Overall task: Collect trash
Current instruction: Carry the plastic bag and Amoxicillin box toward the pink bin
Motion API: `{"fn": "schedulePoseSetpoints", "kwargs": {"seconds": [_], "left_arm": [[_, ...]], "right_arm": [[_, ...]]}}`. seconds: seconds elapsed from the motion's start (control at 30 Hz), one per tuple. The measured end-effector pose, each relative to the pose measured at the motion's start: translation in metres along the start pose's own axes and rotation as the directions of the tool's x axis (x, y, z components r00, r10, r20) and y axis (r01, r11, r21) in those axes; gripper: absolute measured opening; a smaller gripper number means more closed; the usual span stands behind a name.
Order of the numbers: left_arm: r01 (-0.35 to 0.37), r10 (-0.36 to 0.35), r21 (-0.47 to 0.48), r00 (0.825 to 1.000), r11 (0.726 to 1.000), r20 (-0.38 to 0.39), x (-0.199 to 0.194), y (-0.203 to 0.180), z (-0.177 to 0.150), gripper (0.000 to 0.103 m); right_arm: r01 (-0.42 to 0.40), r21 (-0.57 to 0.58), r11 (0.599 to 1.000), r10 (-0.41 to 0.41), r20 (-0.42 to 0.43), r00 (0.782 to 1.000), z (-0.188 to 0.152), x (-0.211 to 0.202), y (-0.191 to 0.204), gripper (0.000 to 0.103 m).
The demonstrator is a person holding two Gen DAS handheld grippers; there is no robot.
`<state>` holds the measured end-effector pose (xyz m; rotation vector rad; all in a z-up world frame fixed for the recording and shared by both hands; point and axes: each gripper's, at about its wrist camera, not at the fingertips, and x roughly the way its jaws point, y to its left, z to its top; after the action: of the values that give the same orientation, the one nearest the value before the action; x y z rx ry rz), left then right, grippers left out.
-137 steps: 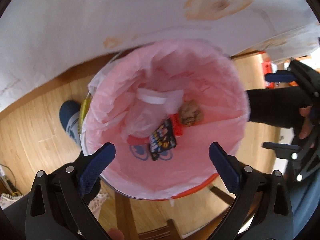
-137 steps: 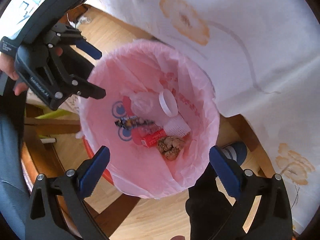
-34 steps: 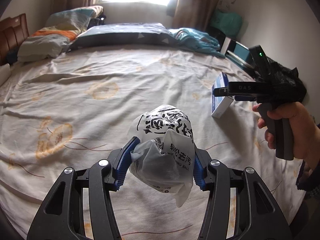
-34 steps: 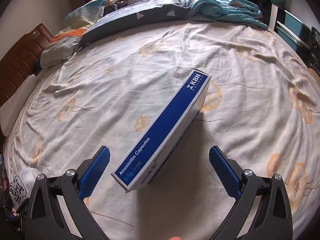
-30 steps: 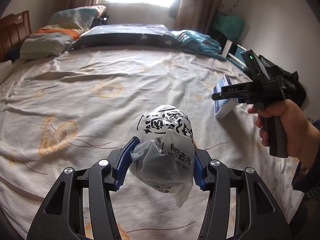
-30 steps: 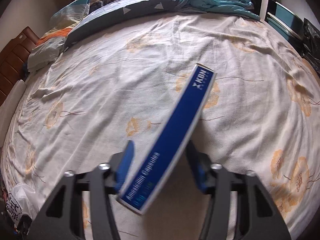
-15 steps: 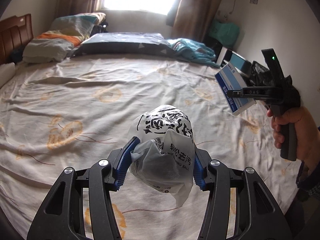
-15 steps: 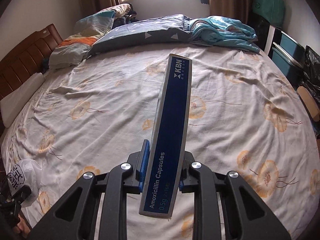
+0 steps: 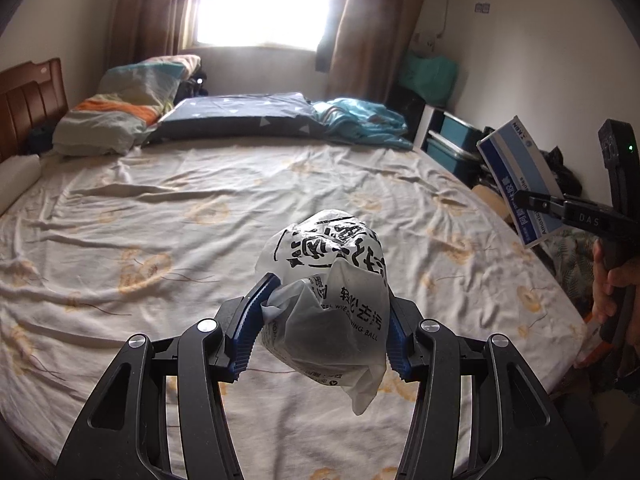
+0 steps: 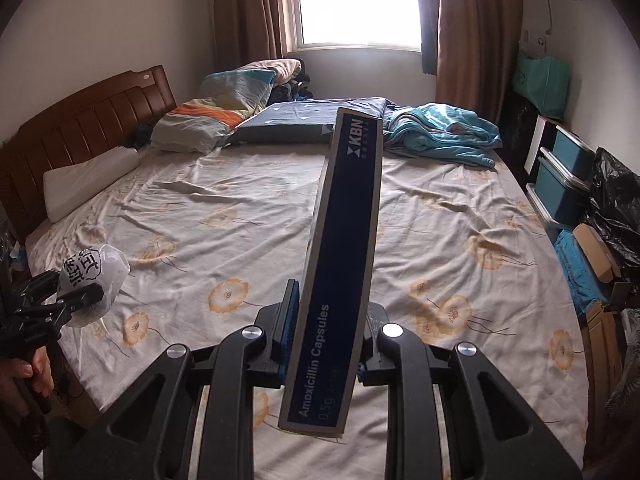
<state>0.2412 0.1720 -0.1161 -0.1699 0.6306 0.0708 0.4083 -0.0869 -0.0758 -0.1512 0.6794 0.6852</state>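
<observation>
Left tongs pinch a crumpled, printed plastic bag; right tongs clamp narrow on a flat blue medicine box — both above the wrinkled bed.

Navy box; white black-lettered bag; cream orange-flowered sheet.

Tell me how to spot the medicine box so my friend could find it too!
Look at the big bed with the flowery sheet, then at the black right gripper held above its near end. Pinched between the blue pads is the medicine box, long, thin and dark blue. It alone has "Amoxicillin Capsules" printed on it; the other gripper holds a crumpled white plastic bag.
</observation>
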Motion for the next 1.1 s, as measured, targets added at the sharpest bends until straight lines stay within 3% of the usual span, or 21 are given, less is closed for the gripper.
{"fn": "schedulePoseSetpoints", "kwargs": {"seconds": [0.27, 0.6, 0.83, 1.1], "left_arm": [[0.008, -0.008, 0.011, 1.000, 1.000, 0.016, -0.053, -0.026, -0.018, 0.052], [0.043, -0.043, 0.030, 0.999, 0.999, -0.010, -0.107, -0.057, -0.060, 0.052], [0.065, -0.063, 0.035, 0.996, 0.997, -0.061, -0.127, -0.071, -0.103, 0.052], [0.078, -0.081, -0.027, 0.985, 0.997, -0.152, -0.134, -0.067, -0.155, 0.052]], "right_arm": [[0.005, -0.021, 1.000, -0.004, 0.051, 0.999, -0.039, -0.080, -0.002, 0.022], [0.010, -0.046, 0.999, -0.007, 0.072, 0.997, -0.093, -0.149, 0.008, 0.022], [-0.019, -0.068, 0.997, 0.022, 0.034, 0.999, -0.131, -0.167, 0.021, 0.022], [-0.085, -0.086, 0.993, 0.080, -0.062, 0.995, -0.176, -0.168, 0.036, 0.022]]}}
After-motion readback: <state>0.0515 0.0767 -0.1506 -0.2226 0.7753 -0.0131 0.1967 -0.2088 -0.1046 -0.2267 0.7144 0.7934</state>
